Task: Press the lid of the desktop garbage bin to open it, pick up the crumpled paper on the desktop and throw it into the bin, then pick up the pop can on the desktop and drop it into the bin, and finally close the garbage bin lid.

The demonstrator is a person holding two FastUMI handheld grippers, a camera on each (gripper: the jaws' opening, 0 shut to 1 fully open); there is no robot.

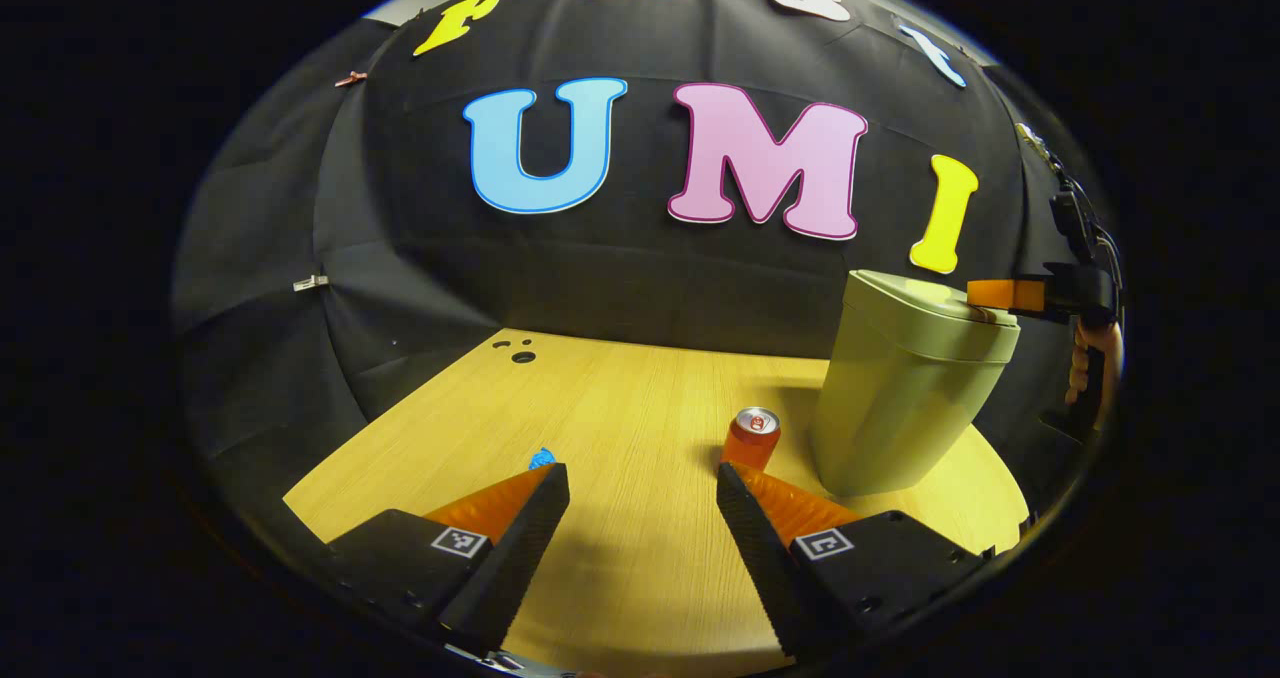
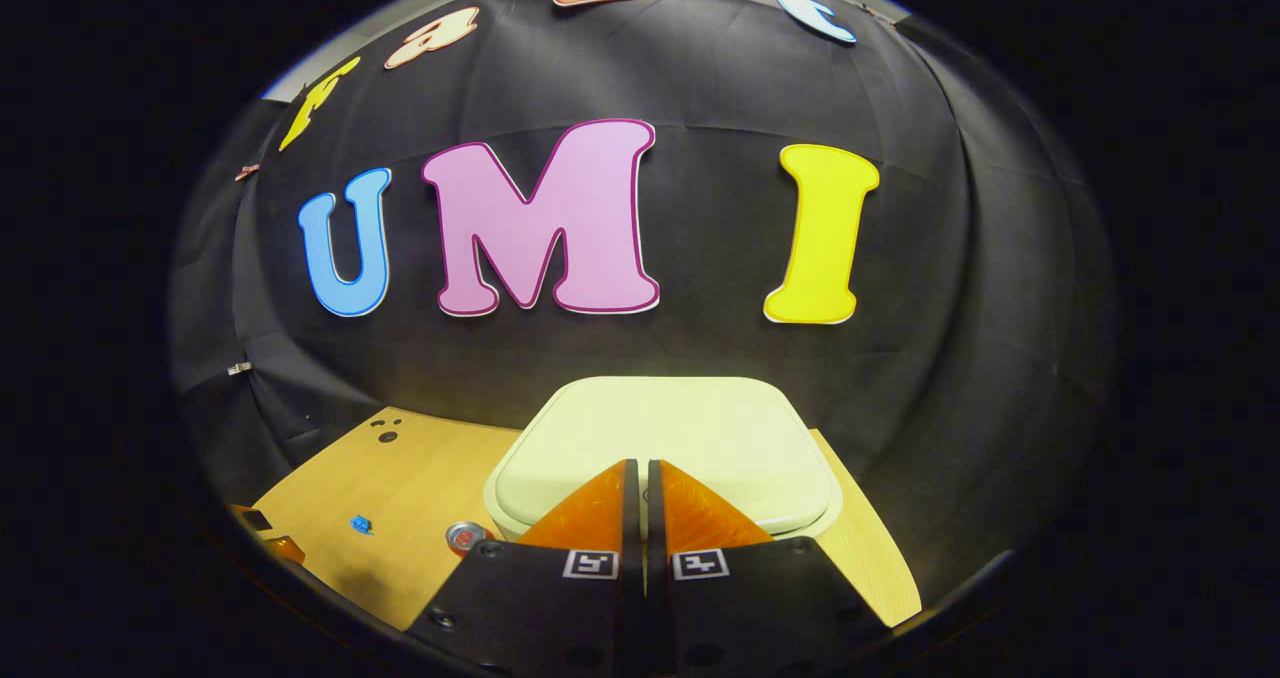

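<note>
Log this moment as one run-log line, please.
phase: lid press | right gripper: shut, over bin lid | left gripper: open, idle | bin: closed | pop can, crumpled paper: on table

In front of me the light wood-grain counter (image 1: 620, 408) carries the pale green bin (image 1: 900, 398), upright with its lid down, toward the right. The orange pop can (image 1: 750, 438) stands just beside its base. A small blue crumpled paper (image 1: 542, 456) lies apart, leftward.
</note>
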